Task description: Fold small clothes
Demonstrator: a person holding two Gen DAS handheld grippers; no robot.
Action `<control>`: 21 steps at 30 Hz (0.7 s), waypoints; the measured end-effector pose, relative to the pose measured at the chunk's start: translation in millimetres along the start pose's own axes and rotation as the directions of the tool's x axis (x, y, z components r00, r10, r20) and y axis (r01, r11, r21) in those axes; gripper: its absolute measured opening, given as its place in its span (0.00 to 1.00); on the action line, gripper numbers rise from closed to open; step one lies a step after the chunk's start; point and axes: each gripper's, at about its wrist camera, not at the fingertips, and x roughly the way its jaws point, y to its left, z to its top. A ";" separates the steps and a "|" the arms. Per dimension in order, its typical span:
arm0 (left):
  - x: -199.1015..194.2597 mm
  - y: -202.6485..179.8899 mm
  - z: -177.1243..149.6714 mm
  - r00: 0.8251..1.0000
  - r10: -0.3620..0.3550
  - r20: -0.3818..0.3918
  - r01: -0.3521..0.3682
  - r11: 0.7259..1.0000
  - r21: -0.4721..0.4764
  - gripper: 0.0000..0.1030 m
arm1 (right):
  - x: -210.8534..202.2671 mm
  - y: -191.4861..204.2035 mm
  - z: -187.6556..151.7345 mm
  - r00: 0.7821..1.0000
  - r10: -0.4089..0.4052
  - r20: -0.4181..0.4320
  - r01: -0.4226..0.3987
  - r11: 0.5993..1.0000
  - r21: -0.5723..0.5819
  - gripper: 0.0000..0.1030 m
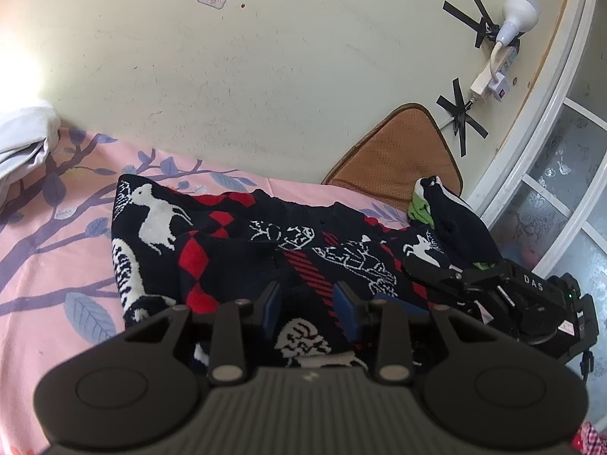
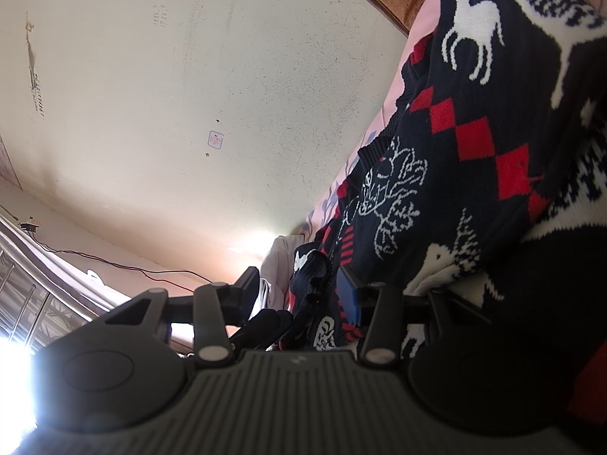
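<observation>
Knitwear covers most of the bed (image 1: pixel 45 227): a dark sweater (image 1: pixel 235 250) with white deer and red diamonds lies rumpled on the pink leaf-print sheet, reaching toward the wall-side edge. The left gripper (image 1: pixel 309 299) tilts down over the near part of the sweater, jaws a little apart, with fabric below them but not pinched. The right gripper (image 2: pixel 299 284) lies level at the sweater's right edge, rolled sideways, jaws apart around a dark fold; whether they press it I cannot tell.
</observation>
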 end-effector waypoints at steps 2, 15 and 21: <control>0.5 0.6 -0.4 1.000 0.002 -0.003 -0.002 1.000 -0.002 0.30 | 0.0 0.0 0.0 1.000 0.000 0.000 0.000 1.000 0.000 0.47; 2.7 1.6 -1.2 1.000 0.013 -0.015 -0.013 1.000 0.002 0.31 | 0.2 0.2 -0.1 1.000 0.000 0.000 0.000 1.000 0.000 0.47; 2.9 1.4 -1.4 1.000 0.014 -0.016 -0.014 1.000 0.002 0.30 | 0.1 0.3 0.0 1.000 0.001 -0.001 -0.001 1.000 0.000 0.47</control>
